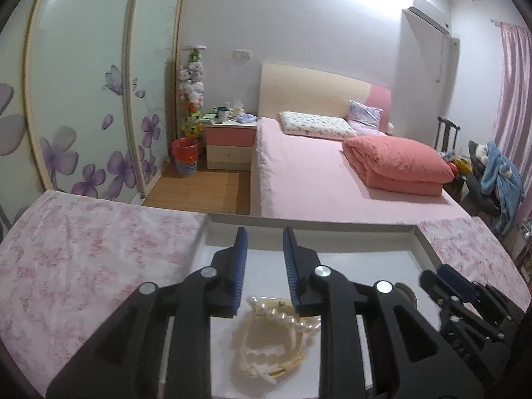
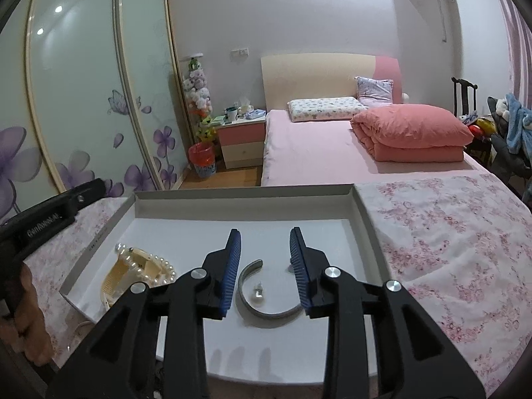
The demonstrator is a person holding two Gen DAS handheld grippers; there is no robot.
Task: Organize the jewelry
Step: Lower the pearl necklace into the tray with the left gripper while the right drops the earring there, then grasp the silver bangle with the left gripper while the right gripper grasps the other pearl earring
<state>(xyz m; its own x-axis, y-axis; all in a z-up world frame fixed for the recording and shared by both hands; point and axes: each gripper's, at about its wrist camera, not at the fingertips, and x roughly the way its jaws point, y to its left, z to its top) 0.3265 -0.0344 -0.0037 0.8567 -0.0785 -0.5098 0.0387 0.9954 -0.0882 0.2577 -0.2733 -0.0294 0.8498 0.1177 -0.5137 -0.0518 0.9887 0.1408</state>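
My left gripper (image 1: 264, 266) hangs over the near left part of the shallow white tray (image 2: 246, 196), its blue pads (image 1: 240, 266) parted by a narrow gap with nothing pinched between them; the pearl strand (image 1: 292, 319) and the cream hair comb (image 1: 266, 349) lie heaped together on the tray floor low in the frame, just under the jaws and, as far as I can see, free of them. My right gripper (image 2: 266, 266) is likewise slightly open and empty, poised above the grey open bangle (image 2: 262, 309), which curves along the tray floor in the lower centre of the right wrist view with a small pearl stud (image 2: 257, 291) inside its arc. I judge that each piece lies flat in the tray so that it stays visible and apart from the others: the pearls and comb sit at the lower left of that view, well clear of the bangle. The tray rests on a pink floral cloth (image 2: 449, 249), which I take for a soft bed against slipping. In the left wrist view my right gripper shows at the lower right edge, beside the tray's right wall. Both jaws point down at the tray, so I judge the pieces set down and the task well along.
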